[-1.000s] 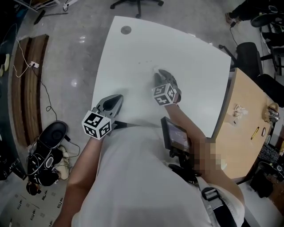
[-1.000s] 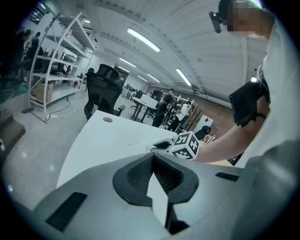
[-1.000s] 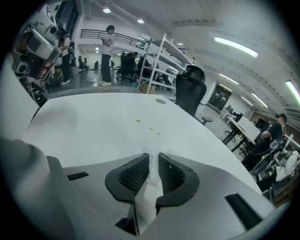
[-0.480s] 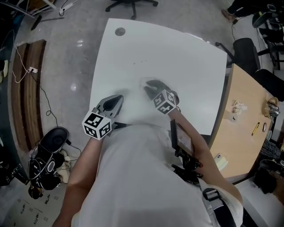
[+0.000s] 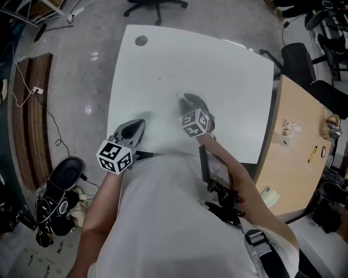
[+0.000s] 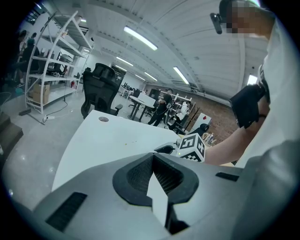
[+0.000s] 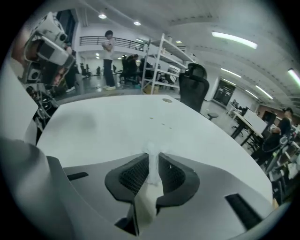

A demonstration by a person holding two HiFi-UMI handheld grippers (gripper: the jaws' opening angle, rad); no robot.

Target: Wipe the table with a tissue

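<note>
Wiping step, middle of the frame.
Right gripper (image 5: 188, 101) pinches the tissue (image 7: 152, 163) on the white table (image 5: 228, 65); left gripper (image 5: 135, 127) is closed and empty. Next probably a pressed sweep.

Floor (image 5: 81, 65): grey, polished, with bright glints.
Counter (image 5: 228, 81): white, rounded corners; round grey cable port (image 5: 141, 40) at its far left corner.
Desk (image 5: 293, 168): pale wood, just right of the counter; carries crumpled paper (image 5: 290, 128) and a yellow pen (image 5: 312, 153).
Office chair (image 5: 294, 58): black, beyond the desk.
Wheeled chair base (image 5: 155, 5): black, beyond the counter.
Slatted wooden panel (image 5: 30, 108): brown, on the floor at left; white cable (image 5: 36, 89) beside it.
Shelving rack (image 6: 56, 61): white metal, open.
High-back chair (image 6: 101, 89): black, beside the rack.
Ceiling (image 6: 187, 42): white, with strip lights (image 6: 140, 38).
</note>
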